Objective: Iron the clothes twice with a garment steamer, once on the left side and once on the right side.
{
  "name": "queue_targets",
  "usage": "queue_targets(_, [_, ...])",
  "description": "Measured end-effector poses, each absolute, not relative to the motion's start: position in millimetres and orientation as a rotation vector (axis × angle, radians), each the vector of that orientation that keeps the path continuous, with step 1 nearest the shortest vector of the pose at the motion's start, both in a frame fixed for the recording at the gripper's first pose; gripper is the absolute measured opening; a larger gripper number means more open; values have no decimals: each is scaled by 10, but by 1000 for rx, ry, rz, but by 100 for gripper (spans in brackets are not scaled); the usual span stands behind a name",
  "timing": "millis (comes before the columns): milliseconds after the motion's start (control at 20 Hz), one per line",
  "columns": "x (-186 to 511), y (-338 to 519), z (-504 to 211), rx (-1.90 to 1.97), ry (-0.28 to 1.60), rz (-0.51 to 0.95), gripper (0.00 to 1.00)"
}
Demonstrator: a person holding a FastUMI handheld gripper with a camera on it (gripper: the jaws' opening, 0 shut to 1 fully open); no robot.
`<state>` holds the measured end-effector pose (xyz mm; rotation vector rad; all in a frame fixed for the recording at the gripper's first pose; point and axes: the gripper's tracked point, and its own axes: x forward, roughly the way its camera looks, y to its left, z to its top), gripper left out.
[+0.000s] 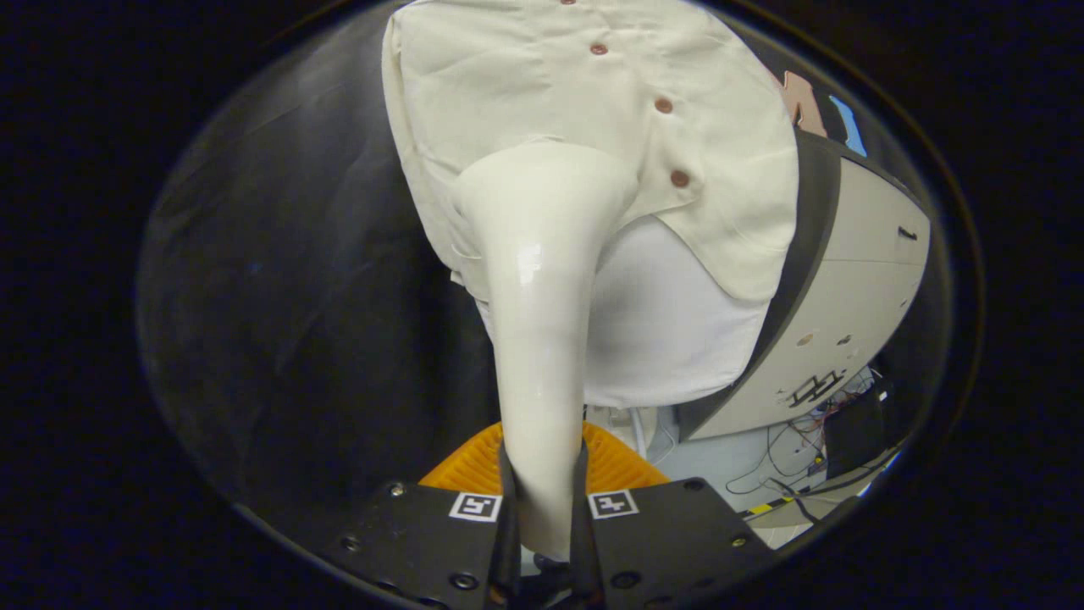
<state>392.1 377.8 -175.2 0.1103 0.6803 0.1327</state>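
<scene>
My gripper point(542, 496) is shut on the handle of a cream garment steamer point(538, 296), both fingers pressing its sides. The steamer rises straight ahead from between the fingers. Its wide head rests against the lower left part of a cream button-up shirt point(525, 93). The shirt hangs in front of me, with a row of brown buttons point(663, 105) running down just right of the steamer head. A white undergarment point(669, 322) hangs below the shirt's hem, partly hidden behind the steamer's neck.
Right of the shirt stands a beige panel point(855, 288) with a dark edge. Loose cables point(796, 449) lie on the floor below it. Black cloth point(296, 296) covers the wall to the left. An orange ribbed part point(470, 466) sits just behind the fingers.
</scene>
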Motion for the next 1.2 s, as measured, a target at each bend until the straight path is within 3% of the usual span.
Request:
queue_targets(600, [3960, 2963, 515, 104, 280, 53, 23])
queue_targets(1200, [4944, 2571, 1252, 127, 189, 54, 23])
